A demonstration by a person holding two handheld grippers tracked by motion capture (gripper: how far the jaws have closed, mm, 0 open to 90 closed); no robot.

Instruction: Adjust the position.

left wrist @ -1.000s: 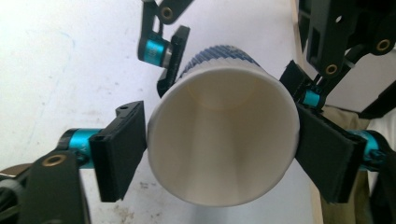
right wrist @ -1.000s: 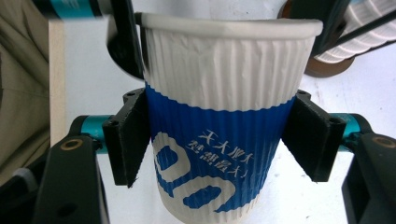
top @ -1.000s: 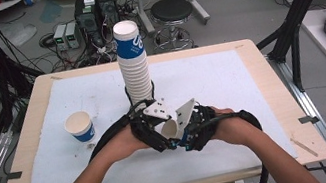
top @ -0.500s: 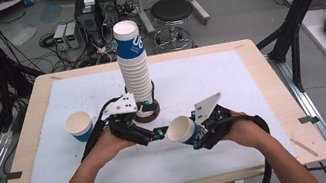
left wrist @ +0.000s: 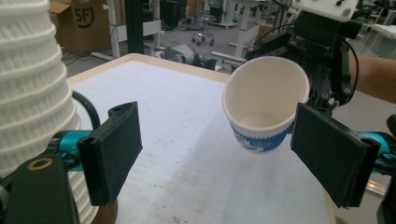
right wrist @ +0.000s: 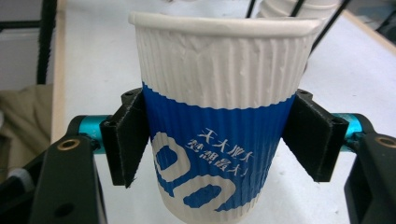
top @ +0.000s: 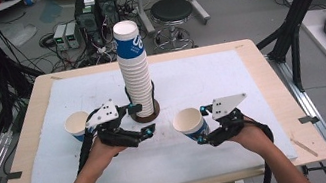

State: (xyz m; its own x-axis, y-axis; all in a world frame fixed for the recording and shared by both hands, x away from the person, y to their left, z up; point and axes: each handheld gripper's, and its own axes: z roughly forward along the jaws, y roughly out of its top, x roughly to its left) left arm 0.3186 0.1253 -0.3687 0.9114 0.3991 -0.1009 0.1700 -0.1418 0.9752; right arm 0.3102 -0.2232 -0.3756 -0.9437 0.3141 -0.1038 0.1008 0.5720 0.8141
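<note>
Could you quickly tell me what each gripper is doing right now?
Left gripper: open, jaws just opened wider, nothing between them.
Right gripper: jaws against a paper cup, holding it, though they just eased open a little.

There is one desk (top: 264, 99), covered with one white mat (top: 199, 80). On it stands one tall stack of paper cups (top: 135, 76); the cups in it are too many to count exactly. Two single paper cups are apart from the stack: one held cup (top: 190, 123) and one standing cup (top: 77, 125). There are two tools, the left tool (top: 148, 119) and the right tool (top: 197, 128). One round stool (top: 172, 11) stands behind the desk.
</note>
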